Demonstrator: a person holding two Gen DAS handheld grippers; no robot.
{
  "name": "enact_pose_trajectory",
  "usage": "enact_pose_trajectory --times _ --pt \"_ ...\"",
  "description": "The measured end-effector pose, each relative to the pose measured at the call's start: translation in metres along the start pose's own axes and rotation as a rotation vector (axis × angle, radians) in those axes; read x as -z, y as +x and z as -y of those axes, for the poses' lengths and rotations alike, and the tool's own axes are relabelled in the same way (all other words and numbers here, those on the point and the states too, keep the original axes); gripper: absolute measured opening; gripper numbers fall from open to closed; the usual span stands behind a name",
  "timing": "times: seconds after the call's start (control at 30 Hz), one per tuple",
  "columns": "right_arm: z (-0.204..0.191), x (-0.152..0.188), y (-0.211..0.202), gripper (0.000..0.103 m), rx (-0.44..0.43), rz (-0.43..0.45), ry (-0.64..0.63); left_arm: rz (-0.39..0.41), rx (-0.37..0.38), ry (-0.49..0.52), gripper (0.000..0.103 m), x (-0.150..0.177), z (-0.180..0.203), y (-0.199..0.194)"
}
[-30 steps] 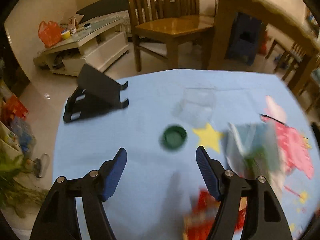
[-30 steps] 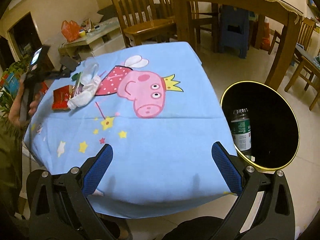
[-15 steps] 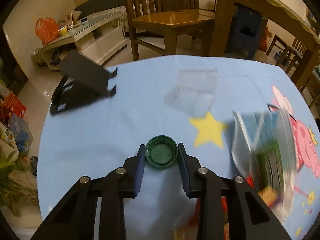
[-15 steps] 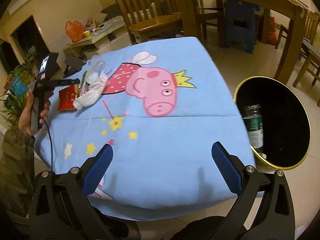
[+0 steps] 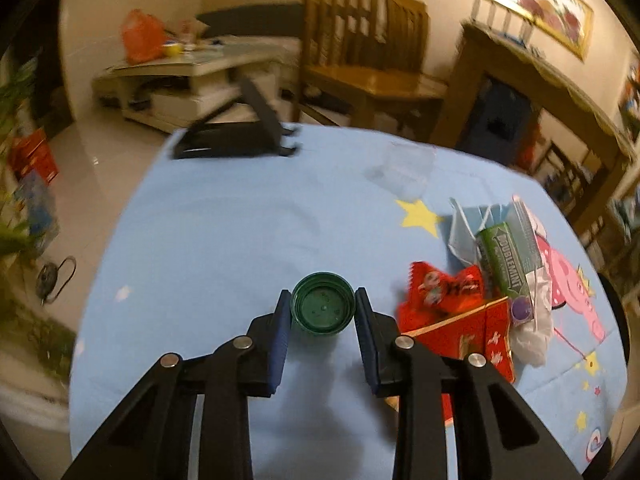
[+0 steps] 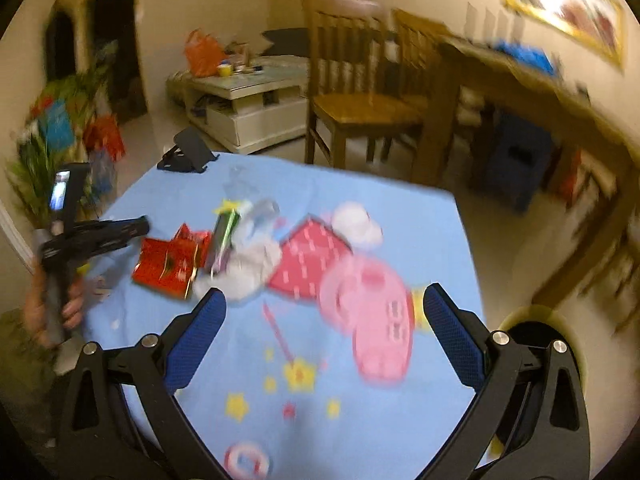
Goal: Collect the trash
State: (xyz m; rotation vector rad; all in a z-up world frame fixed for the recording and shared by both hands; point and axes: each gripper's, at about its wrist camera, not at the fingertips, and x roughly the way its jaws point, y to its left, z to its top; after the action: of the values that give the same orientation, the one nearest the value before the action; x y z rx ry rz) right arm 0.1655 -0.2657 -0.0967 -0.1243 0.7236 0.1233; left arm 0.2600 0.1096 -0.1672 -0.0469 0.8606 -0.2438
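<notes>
left tongs (image 5: pixel 322 312) clamp green cap (image 5: pixel 323 309) | right tongs (image 6: pixel 322 330) gape, empty | only right view shows bin (image 6: pixel 538 330)

The left gripper (image 5: pixel 323 312) is a black plastic two-finger tool whose angular, open-framed arms carry round silver screw heads at the joints. Its fingers end in flat dark-blue pads (image 5: pixel 281 336) with a fine ribbed texture. The right gripper (image 6: pixel 324 328) has the same black frame, silver screws and blue mesh-patterned pads (image 6: pixel 452 336). Seen from the right wrist, the left tool has a black pistol-style handle and an upright lit screen on top, and a bare hand (image 6: pixel 44 312) is around that handle.
</notes>
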Motion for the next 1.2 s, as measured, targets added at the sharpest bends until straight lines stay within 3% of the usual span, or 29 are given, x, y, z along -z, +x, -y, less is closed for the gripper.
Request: enact_pose_trajectory --times 0.13,0.17,0.3,0.47,0.6,0.8,0.83,0.87,0.9,1.03,1.2 --pt "-0.035 -0.042 0.046 0.097 -0.098 -0.004 -0.162 0.007 0.0 -0.073 0.029 0.016 -0.02 0.002" --pt "-0.04 -0.049 0.057 0.097 -0.121 -0.015 -0.18 0.044 0.017 -0.077 0.029 0.021 -0.022 -0.001" --pt "-0.067 -0.082 0.127 0.097 -0.186 -0.087 -0.217 0.079 -0.036 -0.03 0.029 0.025 -0.016 -0.003" --pt "-0.088 -0.114 0.194 0.097 -0.215 -0.13 -0.215 0.091 -0.011 -0.05 0.029 0.027 -0.024 -0.006" --pt "-0.107 -0.129 0.231 0.097 -0.225 -0.145 -0.258 0.101 -0.043 -0.026 0.029 0.03 -0.02 -0.007" --pt "-0.126 -0.145 0.278 0.097 -0.216 -0.201 -0.297 0.107 -0.029 -0.034 0.029 0.029 -0.024 -0.007" --pt "-0.127 -0.146 0.286 0.096 -0.204 -0.229 -0.291 0.108 -0.032 -0.032 0.029 0.029 -0.023 -0.007" --pt "-0.127 -0.147 0.297 0.079 -0.194 -0.275 -0.28 0.109 -0.035 -0.028 0.029 0.029 -0.023 -0.007" --pt "-0.128 -0.143 0.301 0.052 -0.191 -0.309 -0.278 0.11 -0.038 -0.025 0.029 0.029 -0.022 -0.007" --pt "-0.131 -0.135 0.295 0.048 -0.176 -0.35 -0.316 0.113 -0.045 -0.026 0.029 0.03 -0.022 -0.007" --pt "-0.112 -0.132 0.228 0.048 -0.176 -0.26 -0.299 0.1 -0.062 -0.027 0.03 0.029 -0.02 -0.006"
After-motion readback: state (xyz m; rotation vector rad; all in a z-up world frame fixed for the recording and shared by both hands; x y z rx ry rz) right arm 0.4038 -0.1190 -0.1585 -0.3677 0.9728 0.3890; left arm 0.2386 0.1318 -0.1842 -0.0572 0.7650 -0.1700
